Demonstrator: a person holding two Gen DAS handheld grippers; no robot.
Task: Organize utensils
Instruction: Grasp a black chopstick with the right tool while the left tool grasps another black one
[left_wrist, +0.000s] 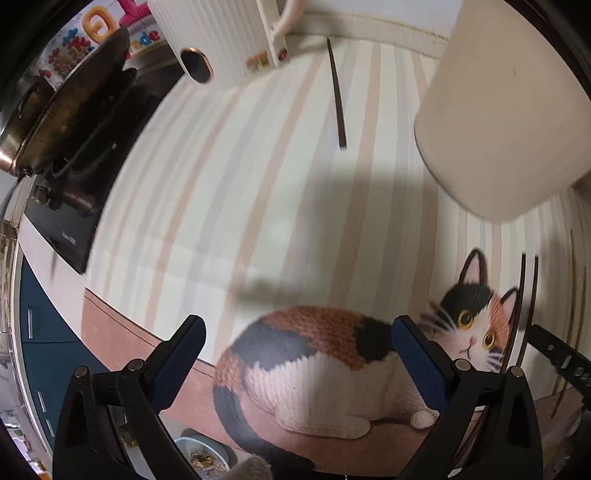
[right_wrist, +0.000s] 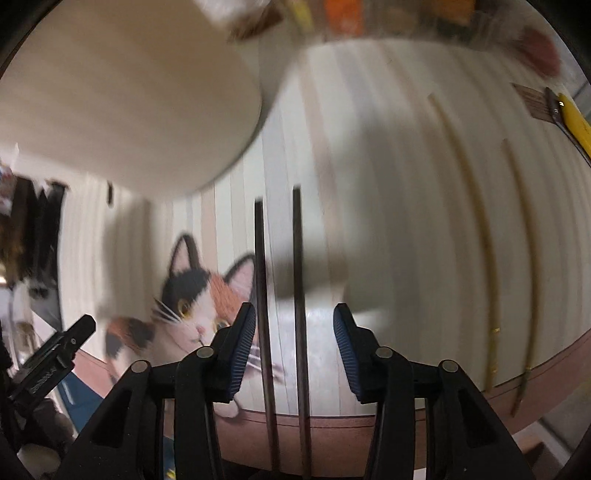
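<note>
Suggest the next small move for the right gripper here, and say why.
Probably close the right gripper on the two dark chopsticks: they lie side by side between its open fingers, untouched, on the striped cat mat. The cream holder stands just behind, likely their destination.

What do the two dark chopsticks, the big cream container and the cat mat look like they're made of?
Dark chopsticks: likely dark-stained wood or bamboo; thin, matte, no glint. Cream container: probably ceramic or plastic; smooth, even, dull surface, though blur hides detail. Cat mat: seemingly printed vinyl or plastic; flat stripes, and the cat's knit texture looks printed, not raised.
</note>
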